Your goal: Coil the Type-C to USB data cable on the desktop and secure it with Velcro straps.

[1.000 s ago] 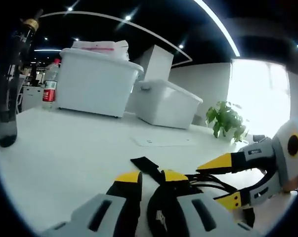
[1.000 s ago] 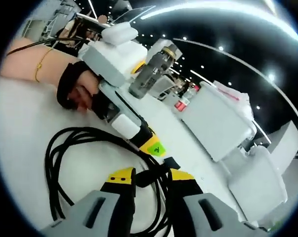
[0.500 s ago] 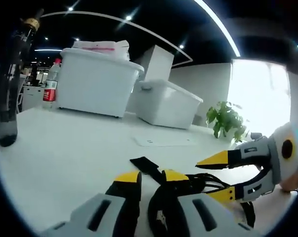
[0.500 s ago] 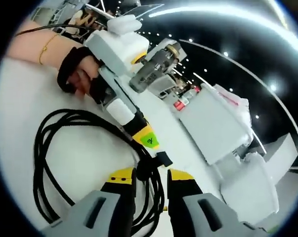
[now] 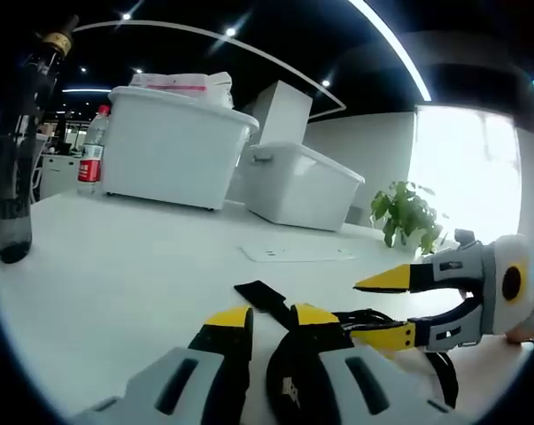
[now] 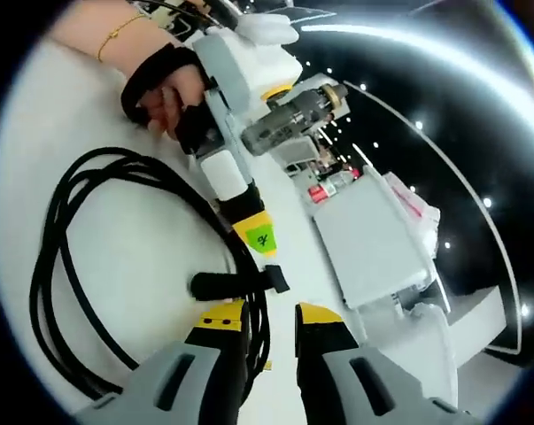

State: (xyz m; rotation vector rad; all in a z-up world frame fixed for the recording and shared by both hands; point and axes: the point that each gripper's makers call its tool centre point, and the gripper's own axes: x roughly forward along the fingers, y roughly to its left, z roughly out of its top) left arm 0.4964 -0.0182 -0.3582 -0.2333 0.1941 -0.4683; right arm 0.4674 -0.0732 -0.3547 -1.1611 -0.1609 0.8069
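ITEM: black data cable (image 6: 89,266), coiled in several loose loops, lying flat on white bench (image 6: 143,257). One side of the bundle gathered where the Velcro strap (image 6: 236,283) crosses it; strap tail sticks out flat, not yet wrapped round.

LEFT hand-held gripper (image 5: 271,319): jaws nearly together, pinching the gathered strands by the strap; seen in right gripper view coming in from above, yellow tip at the strap. Person's hand (image 6: 165,88) on its grip.

RIGHT hand-held gripper (image 6: 271,312): jaws narrowly apart, coil strands running up beside its left jaw tip; cannot tell if it grips anything. In left gripper view its jaws look apart, lower one on the cable.

HANDLING (est.): cable light, soft but springy, so loops likely to spread if the pinch slackens. Jacket looks smooth, may slip. Strap thin, floppy, clings to itself. Best hold: bundle just beside strap; take strap by free tail.

OTHER: two white lidded bins (image 5: 174,146), bottle w/ red label (image 5: 91,146), dark bottle (image 5: 14,150), potted plant (image 5: 408,212), well apart from cable.
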